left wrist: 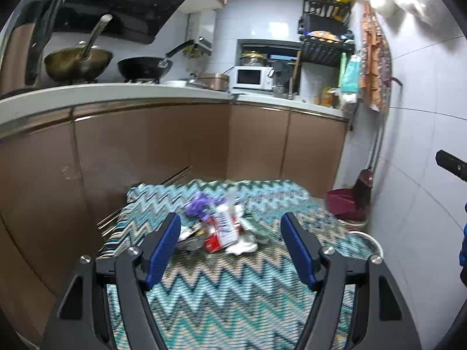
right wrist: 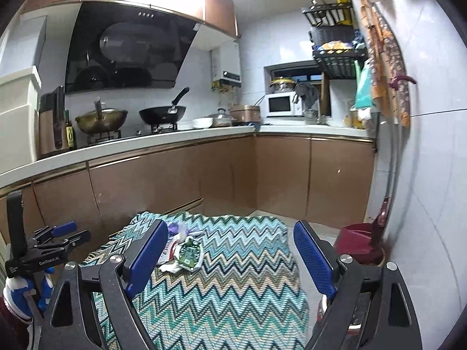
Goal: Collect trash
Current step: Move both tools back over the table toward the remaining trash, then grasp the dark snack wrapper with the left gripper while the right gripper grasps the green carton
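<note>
Stove side: a brass-coloured wok [right wrist: 101, 120] and a black frying pan [right wrist: 162, 114] are sitting on the burners along the counter [right wrist: 140, 143], under the dark range hood [right wrist: 128, 49].
Left gripper: the left gripper [left wrist: 230, 243] is hovering low over the zigzag cloth [left wrist: 233, 291], its blue-padded jaws standing wide apart and gripping nothing.
Trash: the trash pile [left wrist: 221, 227] is lying on the cloth just beyond the left gripper's fingertips and between their lines, untouched; purple wrapping, a red-and-white packet and crumpled white paper are showing in it.
Right gripper: the right gripper [right wrist: 230, 252] is hanging over the same cloth, jaws spread wide with nothing between the pads; from its view the pile is sitting just beside its left finger, a green packet [right wrist: 189, 253] on top.
Back corner: a white microwave [right wrist: 281, 104] is standing on the counter.
Right wall: a dark red dustpan [right wrist: 360, 243] is resting on the floor near the cloth's far right corner.
</note>
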`<action>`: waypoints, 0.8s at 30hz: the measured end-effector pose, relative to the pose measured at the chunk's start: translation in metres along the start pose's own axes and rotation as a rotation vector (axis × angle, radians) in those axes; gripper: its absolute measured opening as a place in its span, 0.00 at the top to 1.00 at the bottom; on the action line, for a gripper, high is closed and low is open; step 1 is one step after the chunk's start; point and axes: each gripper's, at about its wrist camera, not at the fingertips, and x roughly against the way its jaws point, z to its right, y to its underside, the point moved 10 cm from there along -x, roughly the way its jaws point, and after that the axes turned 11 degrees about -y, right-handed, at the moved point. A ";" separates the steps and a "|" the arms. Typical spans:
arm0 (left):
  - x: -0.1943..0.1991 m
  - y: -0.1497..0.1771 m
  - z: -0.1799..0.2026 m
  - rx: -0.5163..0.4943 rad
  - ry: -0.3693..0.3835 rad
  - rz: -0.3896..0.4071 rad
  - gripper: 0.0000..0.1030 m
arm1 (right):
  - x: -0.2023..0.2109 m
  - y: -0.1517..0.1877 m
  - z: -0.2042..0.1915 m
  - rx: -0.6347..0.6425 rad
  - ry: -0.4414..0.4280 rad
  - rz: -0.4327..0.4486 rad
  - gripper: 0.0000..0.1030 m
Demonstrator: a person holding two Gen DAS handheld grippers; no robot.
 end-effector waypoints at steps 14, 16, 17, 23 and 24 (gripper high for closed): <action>-0.117 0.062 -0.036 -0.104 -0.034 -0.190 0.31 | -0.151 0.070 -0.018 -0.026 -0.130 -0.268 0.15; -0.134 0.070 -0.034 -0.121 -0.017 -0.216 0.31 | -0.173 0.083 -0.021 -0.027 -0.146 -0.313 0.15; -0.139 0.073 -0.034 -0.129 -0.011 -0.223 0.31 | -0.181 0.089 -0.022 -0.025 -0.150 -0.330 0.15; -0.178 0.084 -0.021 -0.225 0.028 -0.252 0.31 | -0.236 0.118 -0.027 -0.022 -0.187 -0.432 0.15; -0.185 0.085 -0.019 -0.244 0.030 -0.254 0.31 | -0.243 0.121 -0.028 -0.020 -0.189 -0.441 0.15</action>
